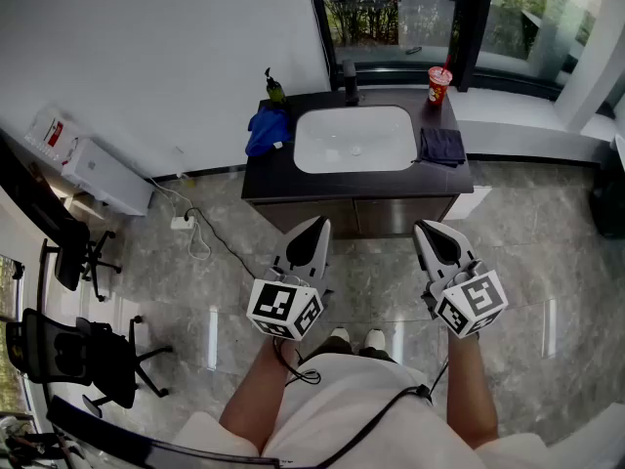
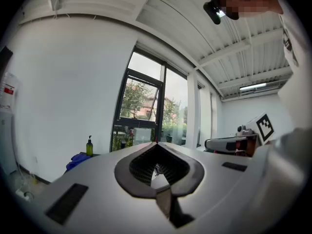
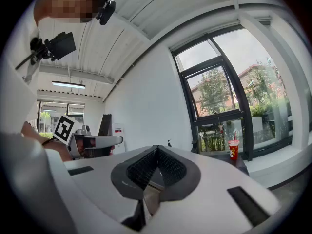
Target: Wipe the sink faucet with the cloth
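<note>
The black faucet (image 1: pixel 350 81) stands at the back of a white basin (image 1: pixel 354 140) set in a dark counter (image 1: pixel 273 179), far ahead of me. A blue cloth (image 1: pixel 266 130) lies on the counter left of the basin, and a dark folded cloth (image 1: pixel 442 145) lies on its right. My left gripper (image 1: pixel 317 225) and right gripper (image 1: pixel 422 228) are held level side by side, well short of the counter. Both are shut and hold nothing. The left gripper view shows its jaw tips meeting (image 2: pixel 157 143), with the blue cloth (image 2: pixel 78 159) small in the distance. In the right gripper view the jaws (image 3: pixel 156 147) are closed too.
A green soap bottle (image 1: pixel 274 88) and a red cup (image 1: pixel 438 84) stand at the counter's back corners. Black office chairs (image 1: pixel 83 355) stand at the left. A power strip with a cable (image 1: pixel 184 223) lies on the grey floor near a white wall unit (image 1: pixel 93 169).
</note>
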